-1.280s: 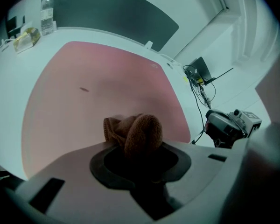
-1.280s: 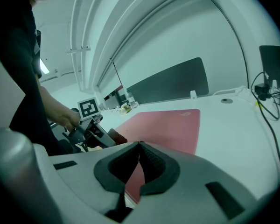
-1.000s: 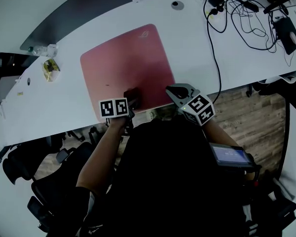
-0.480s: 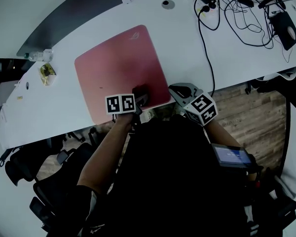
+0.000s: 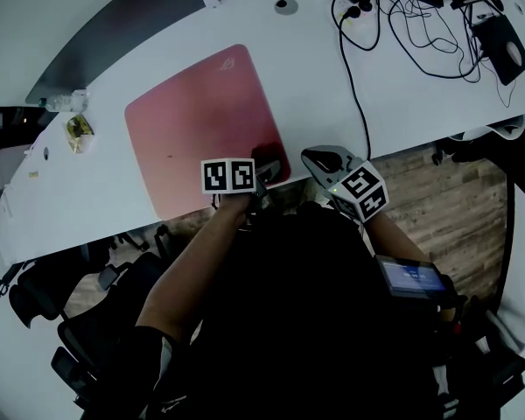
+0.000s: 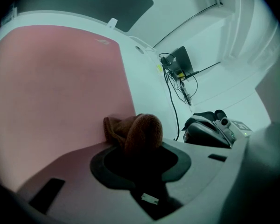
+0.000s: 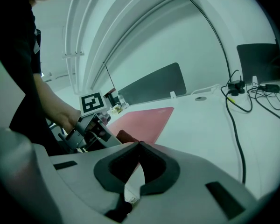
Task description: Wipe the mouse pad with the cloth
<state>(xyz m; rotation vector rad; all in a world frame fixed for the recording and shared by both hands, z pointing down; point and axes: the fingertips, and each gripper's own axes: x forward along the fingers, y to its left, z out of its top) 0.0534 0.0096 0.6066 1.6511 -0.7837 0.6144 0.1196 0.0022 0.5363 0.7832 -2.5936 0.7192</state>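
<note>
The left gripper (image 5: pixel 264 164), just left of the frame's centre, has its jaws clamped on the cloth (image 6: pixel 137 132). The bare left forearm (image 5: pixel 188 269) trails down-left behind it. The right gripper (image 5: pixel 322 159), just right of centre, has its jaws together, nothing between.

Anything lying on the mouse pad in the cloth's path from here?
Nothing visible does. The left gripper holds the cloth at the mouse pad's near right corner; the rest of it shows only a tiny dark speck.

mouse pad (image 5: pixel 192 121): near corner behind left gripper (image 5: pixel 261 170) | cloth (image 6: pixel 135 132): lower part behind jaws
</note>
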